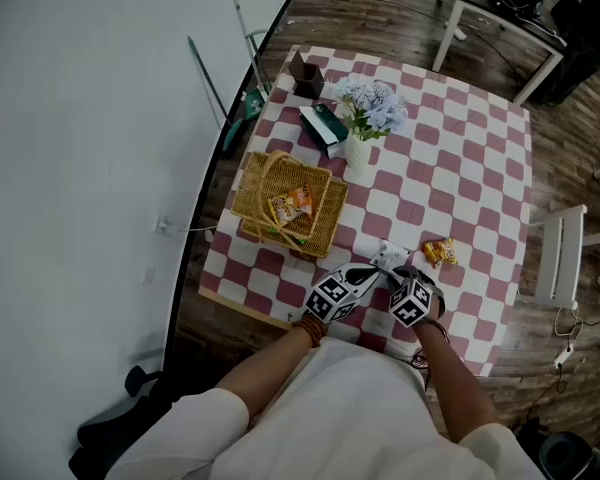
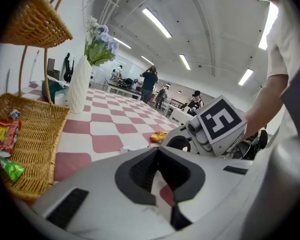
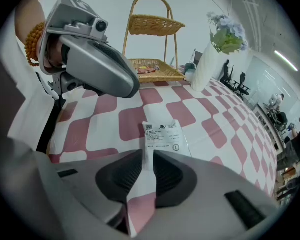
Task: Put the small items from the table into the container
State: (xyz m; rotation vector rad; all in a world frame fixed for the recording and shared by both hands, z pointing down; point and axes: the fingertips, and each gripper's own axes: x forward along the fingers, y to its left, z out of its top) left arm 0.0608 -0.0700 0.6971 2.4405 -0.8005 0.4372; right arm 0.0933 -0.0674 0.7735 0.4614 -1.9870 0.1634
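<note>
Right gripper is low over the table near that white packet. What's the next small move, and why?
Probably ease the right gripper forward onto the white packet, then close. Its jaws stand slightly apart with only tablecloth between them, and the packet lies flat just beyond their tips, not yet gripped. The wicker basket is its likely destination.

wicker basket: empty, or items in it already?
Not empty. The head view shows an orange snack packet lying inside the wicker basket; the left gripper view also shows a green wrapper in it.
</note>
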